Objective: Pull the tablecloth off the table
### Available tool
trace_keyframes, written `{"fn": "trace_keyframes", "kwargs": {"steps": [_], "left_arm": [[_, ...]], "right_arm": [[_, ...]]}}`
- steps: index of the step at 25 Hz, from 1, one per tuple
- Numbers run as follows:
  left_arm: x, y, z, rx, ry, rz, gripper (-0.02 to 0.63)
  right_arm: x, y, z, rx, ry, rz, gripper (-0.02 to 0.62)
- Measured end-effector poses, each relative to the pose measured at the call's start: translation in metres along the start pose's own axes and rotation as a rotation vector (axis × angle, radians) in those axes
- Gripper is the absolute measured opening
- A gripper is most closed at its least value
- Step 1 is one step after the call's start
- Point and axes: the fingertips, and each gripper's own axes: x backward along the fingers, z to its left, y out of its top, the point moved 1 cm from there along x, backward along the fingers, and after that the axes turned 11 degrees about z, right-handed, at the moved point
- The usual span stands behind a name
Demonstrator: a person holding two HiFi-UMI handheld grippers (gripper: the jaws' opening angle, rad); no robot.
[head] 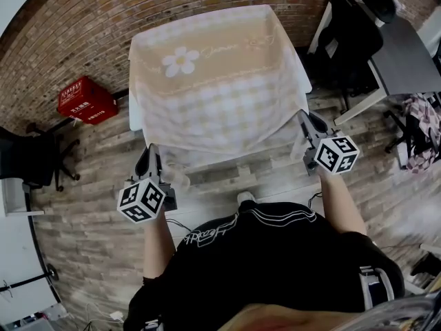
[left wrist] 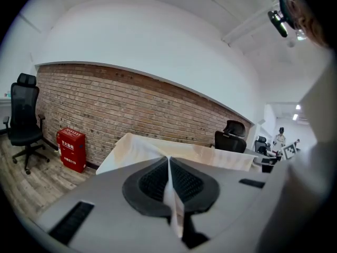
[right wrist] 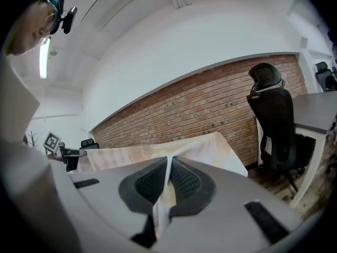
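A cream and pink checked tablecloth [head: 213,81] with a white daisy print covers the white table [head: 134,119] in front of me. My left gripper [head: 150,154] is shut on the cloth's near left corner, with a fold of fabric [left wrist: 174,204] pinched between its pads. At the near right corner my right gripper [head: 304,120] is shut on the cloth too, and fabric [right wrist: 163,207] shows between its pads. Both gripper views look along the jaws, the left gripper [left wrist: 168,159] and the right gripper [right wrist: 169,159], over the stretched tablecloth [left wrist: 137,146] [right wrist: 205,144] toward the brick wall.
A red box [head: 86,100] [left wrist: 71,149] stands on the wooden floor by the brick wall, left of the table. Black office chairs [head: 355,26] [right wrist: 276,120] and a grey desk [head: 403,54] stand to the right. Another black chair [head: 27,157] [left wrist: 23,117] is at the left.
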Motion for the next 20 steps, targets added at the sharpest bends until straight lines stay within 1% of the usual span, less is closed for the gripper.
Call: {"fn": "trace_keyframes", "kwargs": {"steps": [5, 15, 20], "left_arm": [[0.022, -0.011, -0.002, -0.005, -0.01, 0.007, 0.008], [0.076, -0.039, -0.001, -0.011, -0.034, -0.004, 0.008], [0.088, -0.038, 0.0, -0.015, -0.036, 0.01, 0.008]], "right_arm": [[0.022, -0.012, 0.011, -0.019, -0.019, -0.016, -0.002], [0.075, -0.043, 0.044, -0.033, -0.055, -0.046, -0.002], [0.084, -0.045, 0.054, -0.048, -0.054, -0.048, -0.002]]}}
